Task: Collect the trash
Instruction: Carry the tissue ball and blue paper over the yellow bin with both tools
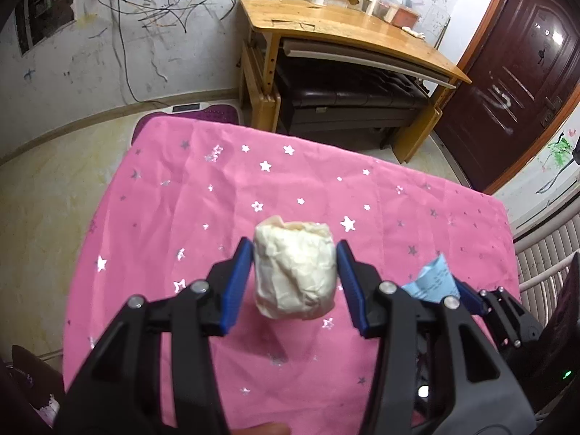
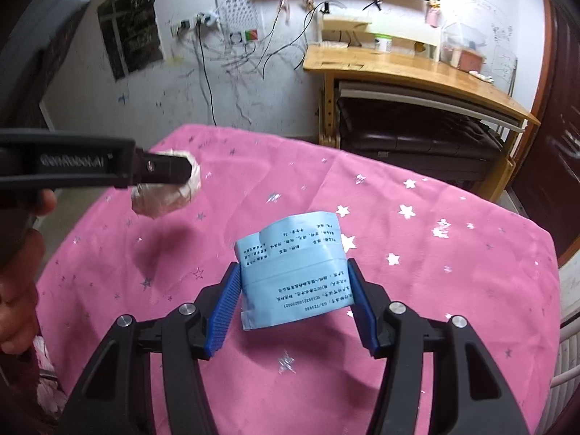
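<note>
A crumpled white paper wad (image 1: 293, 275) hangs above the pink star-print tablecloth (image 1: 253, 181), and my left gripper (image 1: 294, 250) is shut on it, blue pads pressing both sides. In the right wrist view the same wad (image 2: 163, 199) shows at the left behind a black finger (image 2: 163, 170) of that gripper. My right gripper (image 2: 293, 268) is shut on a light blue printed packet (image 2: 297, 250), which bows between the pads just over the cloth (image 2: 435, 272). In the left wrist view the packet (image 1: 431, 279) peeks out at the right.
A wooden desk (image 1: 344, 25) with a dark bench (image 1: 355, 98) under it stands beyond the table. A brown door (image 1: 525, 72) is at the far right, loose cables (image 1: 145, 11) hang on the wall, and a white slatted rail (image 1: 543, 253) runs beside the table's right edge. A person's hand (image 2: 18, 290) holds the left gripper.
</note>
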`<state>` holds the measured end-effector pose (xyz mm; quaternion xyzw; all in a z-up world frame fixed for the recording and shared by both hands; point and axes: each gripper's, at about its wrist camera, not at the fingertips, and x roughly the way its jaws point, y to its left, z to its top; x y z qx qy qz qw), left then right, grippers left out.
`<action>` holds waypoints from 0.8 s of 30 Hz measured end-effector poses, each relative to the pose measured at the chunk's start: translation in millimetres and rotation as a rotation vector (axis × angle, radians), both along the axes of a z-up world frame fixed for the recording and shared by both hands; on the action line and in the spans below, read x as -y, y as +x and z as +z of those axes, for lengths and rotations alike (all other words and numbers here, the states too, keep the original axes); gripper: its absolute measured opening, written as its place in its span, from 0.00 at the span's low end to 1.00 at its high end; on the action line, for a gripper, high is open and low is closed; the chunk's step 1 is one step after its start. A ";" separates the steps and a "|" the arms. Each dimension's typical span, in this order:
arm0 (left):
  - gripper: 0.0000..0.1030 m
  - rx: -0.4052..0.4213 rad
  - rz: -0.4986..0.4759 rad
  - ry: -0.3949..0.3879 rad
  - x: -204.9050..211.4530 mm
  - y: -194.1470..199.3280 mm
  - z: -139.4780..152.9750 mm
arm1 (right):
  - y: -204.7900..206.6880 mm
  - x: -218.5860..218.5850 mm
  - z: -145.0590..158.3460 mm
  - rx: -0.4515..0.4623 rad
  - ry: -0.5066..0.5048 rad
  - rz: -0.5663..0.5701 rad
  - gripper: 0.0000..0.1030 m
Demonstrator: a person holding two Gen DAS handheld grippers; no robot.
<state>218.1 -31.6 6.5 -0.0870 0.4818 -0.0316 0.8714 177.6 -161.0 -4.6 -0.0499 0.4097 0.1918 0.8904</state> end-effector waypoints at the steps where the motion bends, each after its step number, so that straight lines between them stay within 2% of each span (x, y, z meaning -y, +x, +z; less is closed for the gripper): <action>1: 0.44 0.003 -0.003 0.002 3.0 -0.7 1.9 | -3.0 3.2 2.4 0.005 0.004 -0.004 0.50; 13: 0.44 0.051 -0.085 0.043 62.7 -17.8 22.3 | -36.7 84.6 29.0 0.076 0.082 -0.122 0.50; 18: 0.44 0.076 -0.069 0.131 74.0 -14.8 28.7 | -50.8 116.6 33.6 0.098 0.118 -0.167 0.50; 20: 0.44 0.062 -0.043 0.146 69.3 -4.8 26.1 | -56.6 130.9 34.8 0.106 0.130 -0.187 0.50; 24: 0.44 -0.031 -0.025 0.124 57.4 19.9 5.8 | -65.3 160.5 32.9 0.112 0.160 -0.239 0.50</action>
